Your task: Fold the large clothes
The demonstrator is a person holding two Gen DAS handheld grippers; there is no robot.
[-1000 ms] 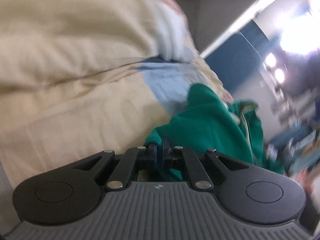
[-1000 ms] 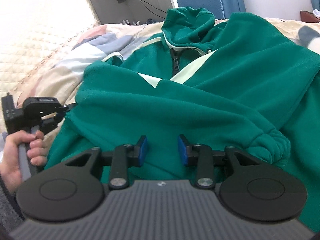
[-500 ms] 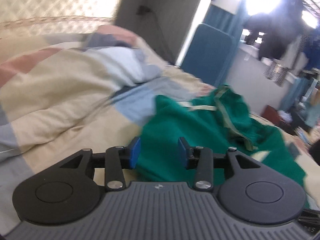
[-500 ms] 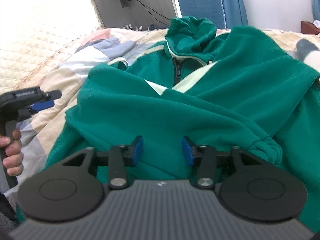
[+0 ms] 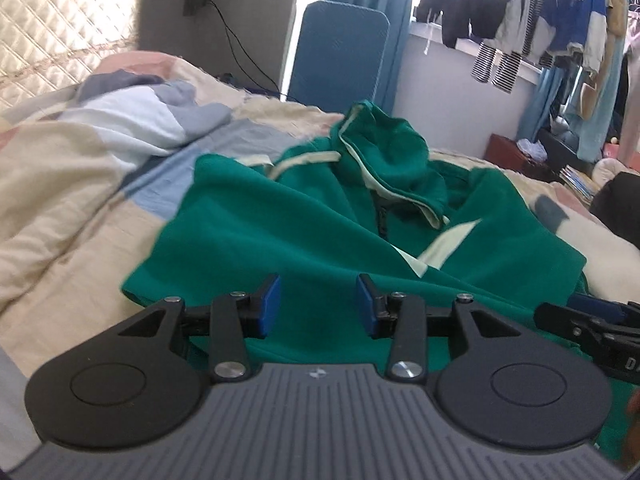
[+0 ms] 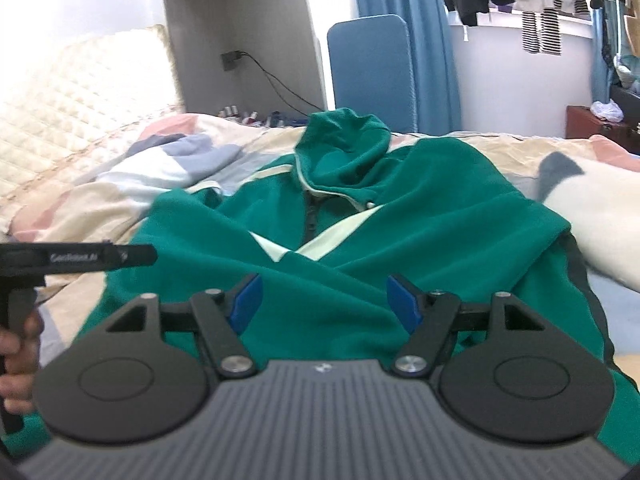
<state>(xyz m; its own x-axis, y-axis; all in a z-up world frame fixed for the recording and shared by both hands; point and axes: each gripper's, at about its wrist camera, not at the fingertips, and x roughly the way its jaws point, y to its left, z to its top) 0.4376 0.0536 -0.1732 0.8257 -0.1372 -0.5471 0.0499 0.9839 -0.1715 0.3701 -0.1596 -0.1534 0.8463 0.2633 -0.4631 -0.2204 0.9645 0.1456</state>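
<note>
Fingers of the left gripper [image 5: 318, 300] stand spread and empty above the green hoodie [image 5: 304, 236]; the right gripper [image 6: 326, 304] is opening, empty, and white lettering on the left gripper's side, blurred, perhaps reads "GenRobot.AI".

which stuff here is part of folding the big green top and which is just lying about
Part of the job:
- green hooded jacket, spread on the quilt
- left hand-held gripper, open, nothing between its pads
- right hand-held gripper, jaws opening, nothing gripped

Just lying about:
- clothes hanging by the window
- blue board against the wall
- cable from the wall socket
- red-brown box
</note>
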